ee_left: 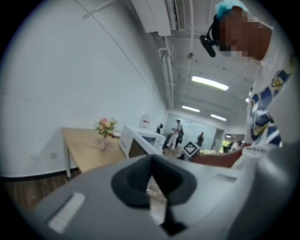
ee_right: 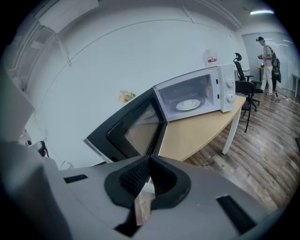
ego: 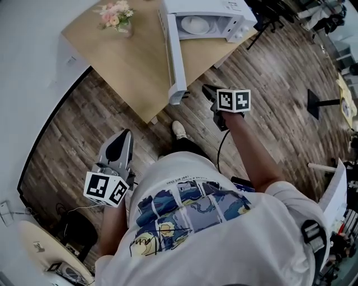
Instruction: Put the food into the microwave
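Observation:
The white microwave [ego: 207, 22] stands on the wooden table [ego: 123, 61] with its door [ego: 174, 61] swung wide open toward me. A white dish [ego: 196, 24] lies inside; I cannot tell whether food is on it. My right gripper [ego: 208, 89] hangs over the floor just right of the door's free edge, jaws shut with nothing between them. In the right gripper view the closed jaws [ee_right: 149, 164] point at the door [ee_right: 136, 126] and the cavity with the dish [ee_right: 188, 104]. My left gripper [ego: 124, 137] is low at the left, shut and empty [ee_left: 150, 164], far from the microwave [ee_left: 140, 140].
A vase of pink flowers [ego: 116, 17] stands at the table's far left corner. A black stand [ego: 321, 103] is on the wood floor to the right. People [ee_right: 267, 51] stand far off behind the microwave. A white wall curves along the left.

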The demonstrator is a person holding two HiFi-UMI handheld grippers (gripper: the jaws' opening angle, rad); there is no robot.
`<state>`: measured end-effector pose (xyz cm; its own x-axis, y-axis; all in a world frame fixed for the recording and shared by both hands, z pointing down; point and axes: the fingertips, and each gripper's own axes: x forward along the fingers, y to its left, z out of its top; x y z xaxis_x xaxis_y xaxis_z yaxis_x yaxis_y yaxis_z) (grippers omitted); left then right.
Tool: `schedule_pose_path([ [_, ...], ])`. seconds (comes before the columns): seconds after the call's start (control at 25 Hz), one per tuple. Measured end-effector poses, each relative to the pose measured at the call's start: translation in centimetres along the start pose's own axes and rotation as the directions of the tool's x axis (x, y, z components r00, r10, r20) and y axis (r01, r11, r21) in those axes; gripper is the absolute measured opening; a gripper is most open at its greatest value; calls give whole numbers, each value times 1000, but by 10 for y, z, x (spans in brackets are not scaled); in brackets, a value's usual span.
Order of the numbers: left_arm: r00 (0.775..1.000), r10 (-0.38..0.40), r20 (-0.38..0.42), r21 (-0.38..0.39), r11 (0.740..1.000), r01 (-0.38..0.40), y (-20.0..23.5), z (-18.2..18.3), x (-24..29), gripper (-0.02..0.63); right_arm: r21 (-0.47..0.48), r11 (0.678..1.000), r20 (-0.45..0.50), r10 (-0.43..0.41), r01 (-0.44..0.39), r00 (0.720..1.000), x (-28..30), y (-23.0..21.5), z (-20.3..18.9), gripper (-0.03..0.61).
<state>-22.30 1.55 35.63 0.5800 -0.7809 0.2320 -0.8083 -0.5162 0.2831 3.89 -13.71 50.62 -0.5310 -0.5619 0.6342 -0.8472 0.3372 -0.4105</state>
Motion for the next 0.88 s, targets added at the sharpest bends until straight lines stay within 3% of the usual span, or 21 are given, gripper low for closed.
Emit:
schedule_pose_path([
  [0.44, 999, -44, -14, -13, 999, 44, -21, -23, -32, 8, -69, 996, 48, 56, -53, 997, -62, 63, -33, 8],
  [0.88, 998, -57, -33, -22, 998, 56, -38, -43, -56, 8, -136, 987, 48, 92, -85, 995, -90, 97, -58, 8],
])
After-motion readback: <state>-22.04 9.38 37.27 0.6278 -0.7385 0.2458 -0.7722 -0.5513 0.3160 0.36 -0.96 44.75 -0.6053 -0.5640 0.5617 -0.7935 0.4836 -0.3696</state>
